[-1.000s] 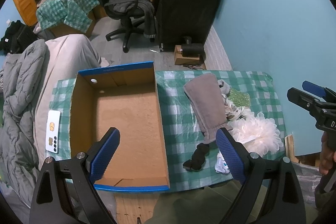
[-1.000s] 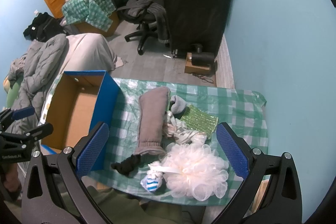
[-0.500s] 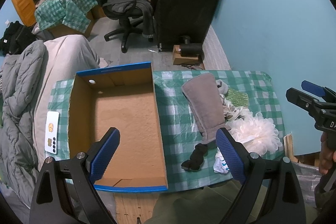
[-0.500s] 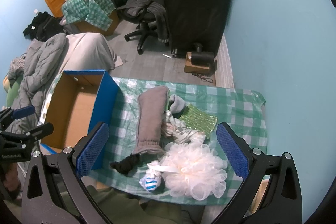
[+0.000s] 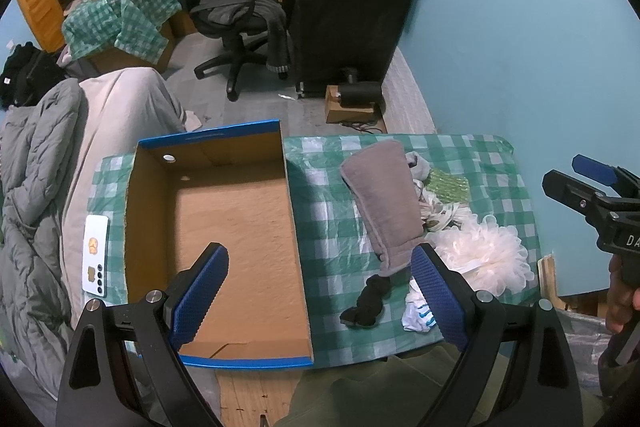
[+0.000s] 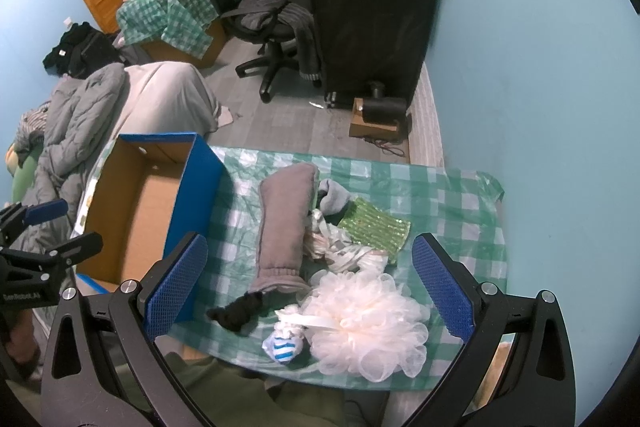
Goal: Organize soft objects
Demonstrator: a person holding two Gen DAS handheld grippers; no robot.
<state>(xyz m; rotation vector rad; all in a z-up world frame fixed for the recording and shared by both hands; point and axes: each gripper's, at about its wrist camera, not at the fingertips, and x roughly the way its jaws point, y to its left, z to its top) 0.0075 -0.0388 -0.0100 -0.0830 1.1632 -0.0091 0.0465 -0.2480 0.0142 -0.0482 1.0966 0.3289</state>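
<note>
I have both grippers hovering above the table [image 5: 496, 163], fingers spread wide and empty: the left gripper [image 5: 320, 291] over the near end of the box [image 5: 212, 147], the right gripper [image 6: 310, 281] over the soft pile. Right of the box lie a grey sleeve [image 6: 284, 223], a black sock [image 6: 236, 311], a striped sock [image 6: 282, 345], a white pouf [image 6: 368, 323] and a green cloth [image 6: 376, 227].
</note>
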